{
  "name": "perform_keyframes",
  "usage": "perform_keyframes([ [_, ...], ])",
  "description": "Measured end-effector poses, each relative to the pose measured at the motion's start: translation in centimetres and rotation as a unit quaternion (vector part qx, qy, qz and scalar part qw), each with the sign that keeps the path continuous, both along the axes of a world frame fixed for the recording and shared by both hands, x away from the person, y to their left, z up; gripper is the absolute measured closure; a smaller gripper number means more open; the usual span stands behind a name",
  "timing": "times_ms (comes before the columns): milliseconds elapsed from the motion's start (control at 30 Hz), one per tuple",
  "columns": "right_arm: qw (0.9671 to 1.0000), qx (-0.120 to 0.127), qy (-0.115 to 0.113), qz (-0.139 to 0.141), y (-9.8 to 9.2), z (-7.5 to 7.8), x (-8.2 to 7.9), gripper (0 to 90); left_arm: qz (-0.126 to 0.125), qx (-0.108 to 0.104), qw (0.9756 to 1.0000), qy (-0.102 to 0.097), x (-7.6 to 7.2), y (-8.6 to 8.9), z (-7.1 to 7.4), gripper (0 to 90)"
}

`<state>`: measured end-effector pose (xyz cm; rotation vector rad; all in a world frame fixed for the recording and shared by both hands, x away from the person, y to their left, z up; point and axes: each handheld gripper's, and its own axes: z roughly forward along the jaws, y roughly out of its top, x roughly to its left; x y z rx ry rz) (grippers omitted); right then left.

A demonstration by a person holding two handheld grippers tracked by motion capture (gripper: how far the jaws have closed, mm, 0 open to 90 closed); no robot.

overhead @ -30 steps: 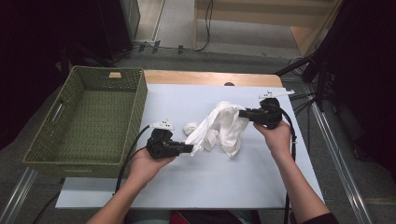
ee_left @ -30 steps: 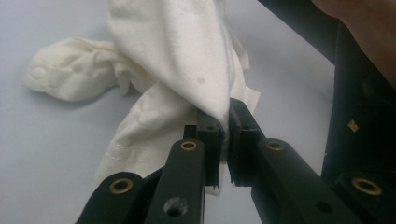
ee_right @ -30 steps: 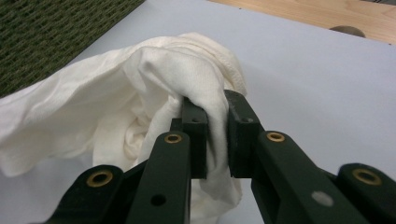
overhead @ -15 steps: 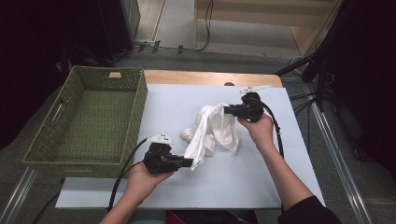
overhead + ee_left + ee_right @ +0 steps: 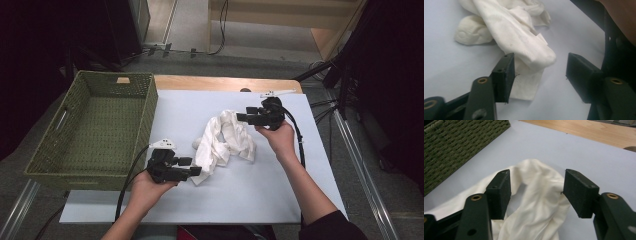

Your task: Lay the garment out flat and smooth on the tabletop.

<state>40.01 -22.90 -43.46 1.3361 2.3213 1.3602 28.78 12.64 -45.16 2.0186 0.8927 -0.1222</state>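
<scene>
A crumpled white cloth (image 5: 225,142) lies on the pale sheet in the middle of the table. My left gripper (image 5: 197,171) is at the cloth's near end. Its jaws have just been opening and now stand apart, with a loose fold of the cloth (image 5: 524,47) between them and nothing pressed. My right gripper (image 5: 239,117) is at the cloth's far right end. Its jaws have just been opening as well, and the cloth (image 5: 536,202) lies slack between the spread pads. In their own views, the left gripper (image 5: 540,62) and the right gripper (image 5: 537,177) are both wide open.
A green woven basket (image 5: 90,125) stands at the left with nothing in it, and its wall (image 5: 454,145) shows in the right gripper view. The pale sheet (image 5: 250,200) covers most of the wooden table (image 5: 225,82). Dark stands and cables are beyond the right edge.
Both grippers were shut on the cloth and have let it go, so it now rests slack on the sheet. The right gripper moved left, and the left one drew slightly nearer.
</scene>
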Motion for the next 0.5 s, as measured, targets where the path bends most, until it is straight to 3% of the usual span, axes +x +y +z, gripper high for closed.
perform_keyframes([
  [133, 1.0, -0.002, 0.005, 0.004, -0.6, 0.0, -0.6, 35.5, 0.009, 0.003, 0.9999, -0.005, 0.4, 0.1, 0.0, 34.4],
  [500, 0.9993, -0.021, 0.025, 0.017, -0.8, -1.8, -3.6, 37.5, -0.013, 0.009, 0.9997, -0.021, 1.0, -1.3, 0.1, 34.4],
])
